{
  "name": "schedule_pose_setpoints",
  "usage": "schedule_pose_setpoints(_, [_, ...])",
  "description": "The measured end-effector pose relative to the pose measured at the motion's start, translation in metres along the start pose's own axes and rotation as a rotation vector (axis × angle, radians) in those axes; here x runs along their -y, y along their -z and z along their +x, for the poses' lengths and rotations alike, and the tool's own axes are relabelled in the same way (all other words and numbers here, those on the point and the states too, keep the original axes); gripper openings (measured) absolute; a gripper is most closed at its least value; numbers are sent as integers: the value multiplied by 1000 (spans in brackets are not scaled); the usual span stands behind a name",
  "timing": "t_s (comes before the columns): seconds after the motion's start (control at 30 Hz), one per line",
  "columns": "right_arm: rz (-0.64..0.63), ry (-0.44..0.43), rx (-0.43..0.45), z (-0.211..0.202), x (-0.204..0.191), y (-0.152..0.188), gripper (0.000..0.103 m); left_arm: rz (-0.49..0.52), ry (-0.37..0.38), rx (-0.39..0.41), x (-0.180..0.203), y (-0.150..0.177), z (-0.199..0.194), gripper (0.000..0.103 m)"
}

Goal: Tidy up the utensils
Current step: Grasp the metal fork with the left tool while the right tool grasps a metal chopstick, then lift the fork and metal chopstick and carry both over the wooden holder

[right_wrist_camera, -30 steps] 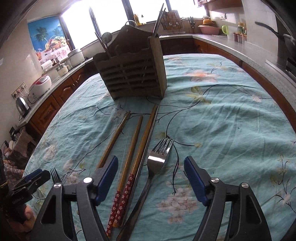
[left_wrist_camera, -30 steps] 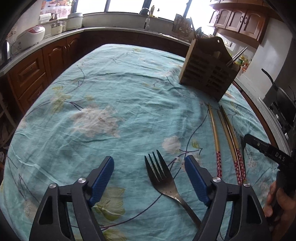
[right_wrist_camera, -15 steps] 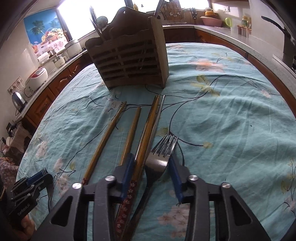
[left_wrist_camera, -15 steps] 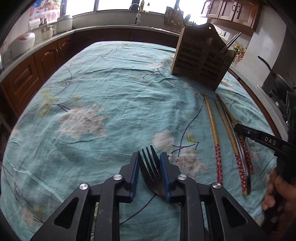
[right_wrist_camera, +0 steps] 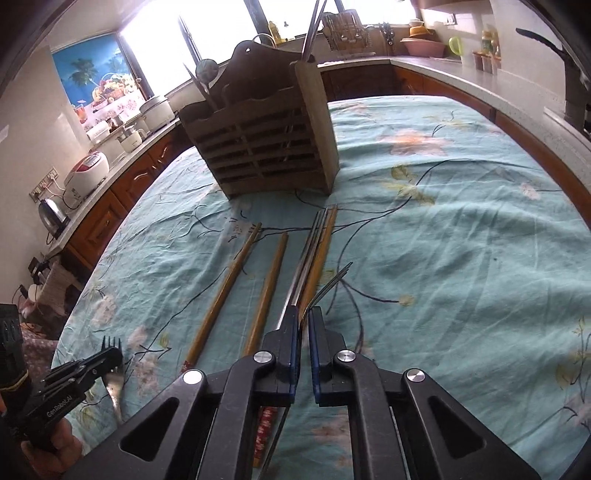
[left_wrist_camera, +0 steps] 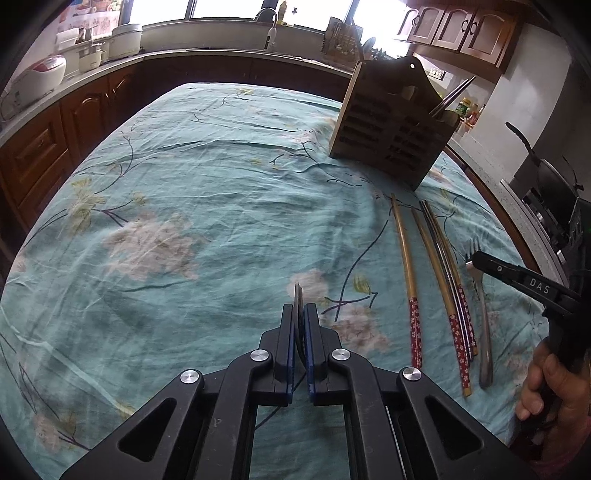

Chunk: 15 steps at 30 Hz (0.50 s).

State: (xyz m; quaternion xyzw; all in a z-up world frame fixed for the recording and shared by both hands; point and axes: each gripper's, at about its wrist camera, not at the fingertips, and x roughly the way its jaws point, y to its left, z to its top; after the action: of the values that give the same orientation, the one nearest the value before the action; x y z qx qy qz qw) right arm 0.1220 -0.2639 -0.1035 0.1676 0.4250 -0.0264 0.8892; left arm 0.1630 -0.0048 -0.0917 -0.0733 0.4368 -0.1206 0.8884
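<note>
My left gripper [left_wrist_camera: 299, 308] is shut on a metal fork [left_wrist_camera: 297, 297] turned on edge, its tines poking out past the pads; it also shows in the right wrist view [right_wrist_camera: 112, 349]. My right gripper [right_wrist_camera: 303, 314] is shut on a second fork [right_wrist_camera: 330, 286], also on edge, tines pointing forward; its handle shows in the left wrist view [left_wrist_camera: 484, 332]. Several bamboo chopsticks [right_wrist_camera: 229, 284] with red patterned ends [left_wrist_camera: 415, 334] and metal chopsticks [right_wrist_camera: 310, 243] lie on the teal floral tablecloth [left_wrist_camera: 184, 184]. A wooden utensil holder [right_wrist_camera: 266, 147] stands beyond them, also in the left wrist view [left_wrist_camera: 391, 136].
The holder has metal chopsticks [right_wrist_camera: 312, 29] and a spoon [right_wrist_camera: 205, 70] in it. Kitchen counters with rice cookers [right_wrist_camera: 86, 173], a kettle [right_wrist_camera: 51, 214] and cabinets [left_wrist_camera: 55, 129] surround the table. A dark pan [left_wrist_camera: 546, 173] sits on the right counter.
Both grippers went from open around their forks to fully shut on them. Each fork has turned from lying flat to standing on edge between the pads.
</note>
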Motion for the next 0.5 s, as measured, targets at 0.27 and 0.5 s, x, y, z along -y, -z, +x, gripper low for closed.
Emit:
schedule_pose_setpoints(0.27, [16, 2, 58, -20, 5, -7, 4, -10, 33, 43, -2, -3, -19, 1])
schedule_pose_setpoints(0.5, [5, -28, 127, -45, -3, -17, 3, -2, 45, 86, -1, -7, -44, 1])
